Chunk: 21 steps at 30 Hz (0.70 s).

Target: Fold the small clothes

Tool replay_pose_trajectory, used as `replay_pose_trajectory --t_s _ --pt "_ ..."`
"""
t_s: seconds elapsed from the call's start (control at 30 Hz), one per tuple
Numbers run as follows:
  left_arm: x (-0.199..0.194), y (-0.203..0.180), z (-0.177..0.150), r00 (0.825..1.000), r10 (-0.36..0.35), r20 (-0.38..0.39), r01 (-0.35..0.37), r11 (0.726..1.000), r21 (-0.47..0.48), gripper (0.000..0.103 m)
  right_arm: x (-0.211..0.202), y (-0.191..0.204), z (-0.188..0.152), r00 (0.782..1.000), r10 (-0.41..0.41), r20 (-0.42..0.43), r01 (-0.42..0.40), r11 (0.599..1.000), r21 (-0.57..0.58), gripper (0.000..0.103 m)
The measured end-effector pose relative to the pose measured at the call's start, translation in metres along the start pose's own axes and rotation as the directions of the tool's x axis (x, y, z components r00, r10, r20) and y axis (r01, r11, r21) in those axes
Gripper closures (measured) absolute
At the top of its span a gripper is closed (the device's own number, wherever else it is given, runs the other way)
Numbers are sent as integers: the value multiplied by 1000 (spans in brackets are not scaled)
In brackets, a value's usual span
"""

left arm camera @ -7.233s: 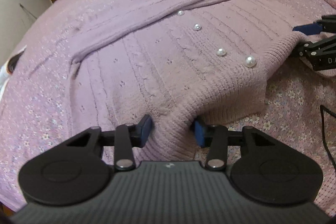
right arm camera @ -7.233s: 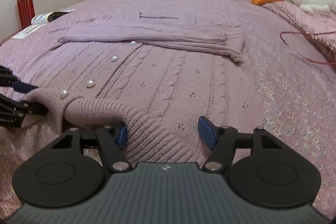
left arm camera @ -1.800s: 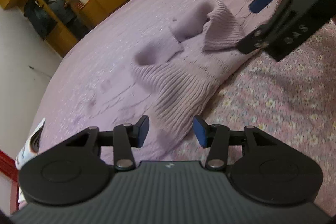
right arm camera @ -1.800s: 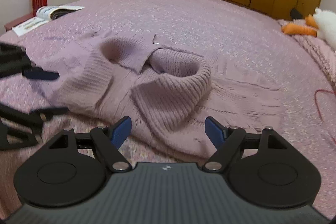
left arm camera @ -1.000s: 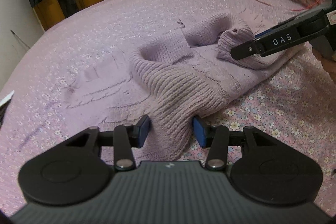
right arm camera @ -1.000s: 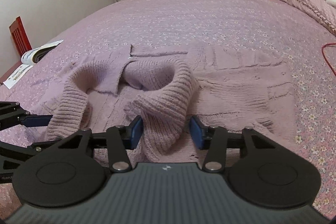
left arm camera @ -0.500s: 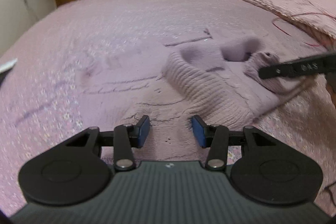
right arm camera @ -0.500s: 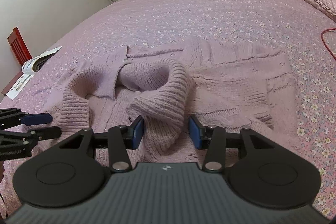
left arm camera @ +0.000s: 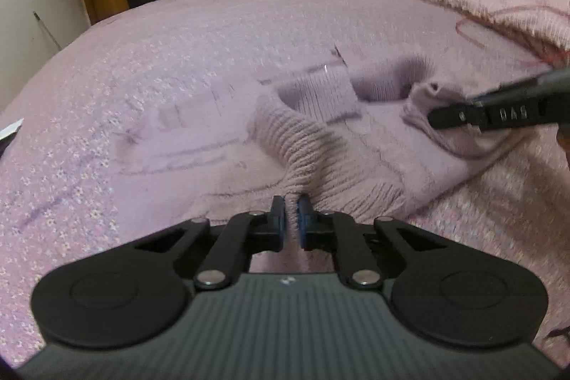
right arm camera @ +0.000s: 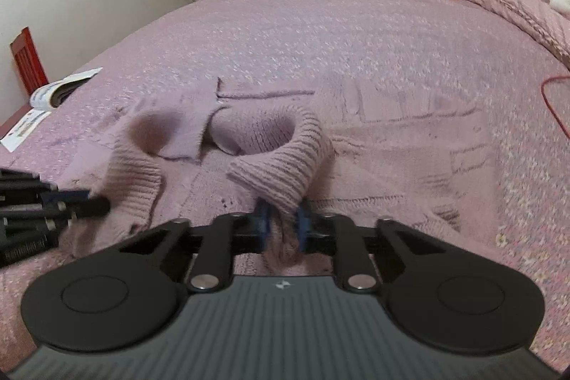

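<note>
The lilac knitted cardigan (left arm camera: 356, 145) lies rumpled on the bedspread (left arm camera: 160, 66), its ribbed hem raised in two humps. The left gripper (left arm camera: 292, 219) is clamped on one rib fold. The right gripper (right arm camera: 283, 225) is closing on the other, apparently already pinching it (motion blur hampers judgement). The knit is judged soft, light, stretchy and liable to sag; the thick ribbing is the sound hold. No containers present.

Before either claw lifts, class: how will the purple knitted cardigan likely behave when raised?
The cardigan will probably sag, since its ribbed edge already droops in loops. It likely won't slip: the left claw pinches bunched knit, and the right claw is closing on another fold. It may stretch between them.
</note>
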State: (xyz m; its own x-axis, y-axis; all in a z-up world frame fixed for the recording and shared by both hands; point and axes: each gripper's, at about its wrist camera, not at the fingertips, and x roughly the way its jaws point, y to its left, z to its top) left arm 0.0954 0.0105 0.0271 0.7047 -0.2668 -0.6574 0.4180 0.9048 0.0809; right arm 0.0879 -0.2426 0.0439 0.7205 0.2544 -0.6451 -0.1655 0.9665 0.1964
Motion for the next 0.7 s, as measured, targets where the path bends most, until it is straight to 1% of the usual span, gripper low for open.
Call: replay_pose_trajectory --t_s 0.1,0.17,0.3,0.37,0.43,0.47,0.53,0.6,0.63,0.7 --pt "-14 16 11 998 42 48 -41 999 -21 94 -13 -4 12 999 -9 33 10 999 -39 89" --pt "-19 34 22 994 78 73 -74 996 -53 94 -20 -10 24 998 -19 53 21 998 -53 90" --pt "-13 69 41 983 164 84 -155 983 -97 94 -21 -26 49 995 -69 72 74 994 -76 90" --pt "-1 85 47 980 191 64 -182 975 -124 94 -13 -35 60 992 -103 67 108 991 -73 90" --pt "13 96 50 978 207 39 -200 970 -138 94 -1 -46 68 991 -129 42 131 990 -54 90" --pt "21 100 51 975 221 22 -216 966 -144 94 7 -52 71 987 -158 29 159 986 -43 89" --pt "35 110 52 958 285 -23 -285 942 -176 93 22 -60 76 979 -206 1 206 978 -31 89" --pt "44 125 53 955 291 -64 -298 924 -241 93 32 -68 79 966 -258 -14 258 966 -14 88" --pt "45 132 52 956 281 -81 -293 915 -278 93 37 -72 80 963 -270 -24 270 963 -8 83" --pt "39 138 51 963 259 -74 -269 910 -315 93 42 -78 82 956 -292 -26 292 956 -4 68"
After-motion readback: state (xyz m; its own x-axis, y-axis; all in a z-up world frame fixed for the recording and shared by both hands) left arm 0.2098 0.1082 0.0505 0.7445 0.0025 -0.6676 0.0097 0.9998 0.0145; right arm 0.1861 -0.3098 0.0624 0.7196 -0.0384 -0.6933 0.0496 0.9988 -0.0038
